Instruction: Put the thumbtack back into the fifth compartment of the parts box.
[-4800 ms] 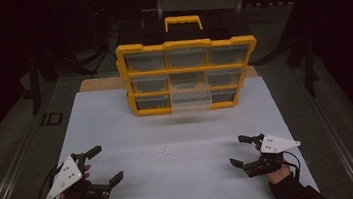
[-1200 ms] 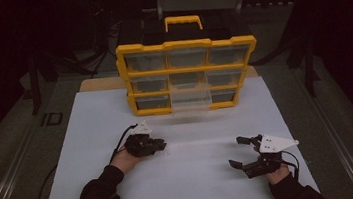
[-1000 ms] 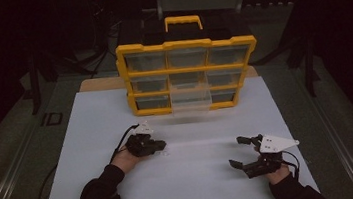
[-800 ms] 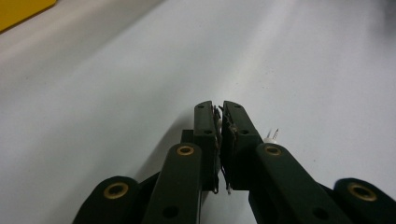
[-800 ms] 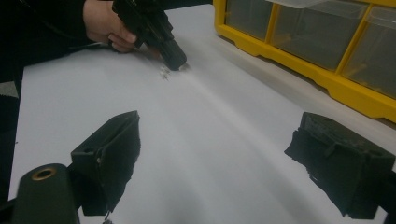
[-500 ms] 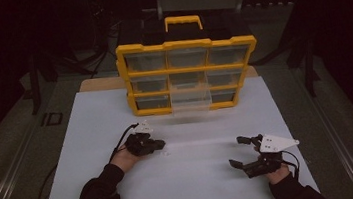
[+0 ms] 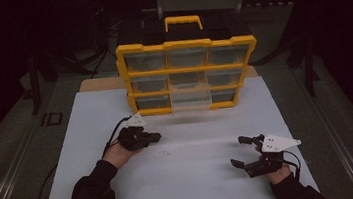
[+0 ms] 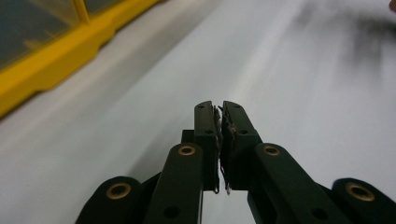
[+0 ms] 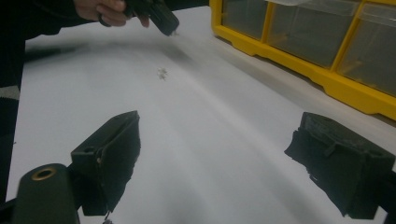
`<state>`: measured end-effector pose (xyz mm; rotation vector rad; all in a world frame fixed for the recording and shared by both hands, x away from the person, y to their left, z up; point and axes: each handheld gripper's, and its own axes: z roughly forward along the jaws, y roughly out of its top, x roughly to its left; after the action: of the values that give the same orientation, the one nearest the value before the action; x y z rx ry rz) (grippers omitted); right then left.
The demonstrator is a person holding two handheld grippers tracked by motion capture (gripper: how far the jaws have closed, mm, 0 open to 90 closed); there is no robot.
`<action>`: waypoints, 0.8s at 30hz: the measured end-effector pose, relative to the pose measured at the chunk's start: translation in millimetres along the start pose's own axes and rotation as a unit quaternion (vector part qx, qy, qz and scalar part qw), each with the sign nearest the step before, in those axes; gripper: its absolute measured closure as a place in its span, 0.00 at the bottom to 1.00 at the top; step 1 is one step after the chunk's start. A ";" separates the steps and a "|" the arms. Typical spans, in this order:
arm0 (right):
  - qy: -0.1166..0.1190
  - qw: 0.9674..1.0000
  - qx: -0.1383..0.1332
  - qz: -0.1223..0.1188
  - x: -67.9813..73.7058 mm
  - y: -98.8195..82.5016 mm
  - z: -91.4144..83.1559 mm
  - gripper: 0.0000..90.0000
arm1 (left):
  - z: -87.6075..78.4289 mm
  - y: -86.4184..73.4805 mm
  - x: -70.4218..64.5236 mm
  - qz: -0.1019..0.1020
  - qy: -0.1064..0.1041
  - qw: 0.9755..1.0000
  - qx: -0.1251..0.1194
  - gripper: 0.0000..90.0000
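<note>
Left gripper view: gripper (image 8: pixel 219 109) pinching something tiny.

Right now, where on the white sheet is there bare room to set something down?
Bare sheet between the left tongs and right tongs, except tiny pieces near the left. Crowded only at the yellow organizer and its pulled-out drawer.
</note>
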<state>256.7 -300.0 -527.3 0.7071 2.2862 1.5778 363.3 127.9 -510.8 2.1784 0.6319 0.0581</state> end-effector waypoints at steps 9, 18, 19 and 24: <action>-0.004 1.000 -0.004 -0.004 2.0 0.1 -1.5 0.15 | -18.1 13.2 -4.9 0.015 -0.001 1.000 -0.007 0.94; -0.010 1.000 -0.010 -0.007 3.3 1.0 -2.6 0.15 | -42.2 27.6 -5.6 0.029 0.010 0.999 -0.015 0.94; -0.010 1.000 -0.009 -0.007 3.4 1.3 -2.7 0.15 | -45.0 29.7 -5.7 0.031 0.011 0.999 -0.015 0.94; -0.010 1.000 -0.008 -0.008 3.8 1.4 -2.5 0.15 | -57.5 40.7 -4.7 0.037 0.021 0.999 -0.018 0.94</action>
<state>252.6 -299.5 -524.9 0.6958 2.2575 1.5723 361.7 146.4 -442.7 2.1704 0.5693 0.1550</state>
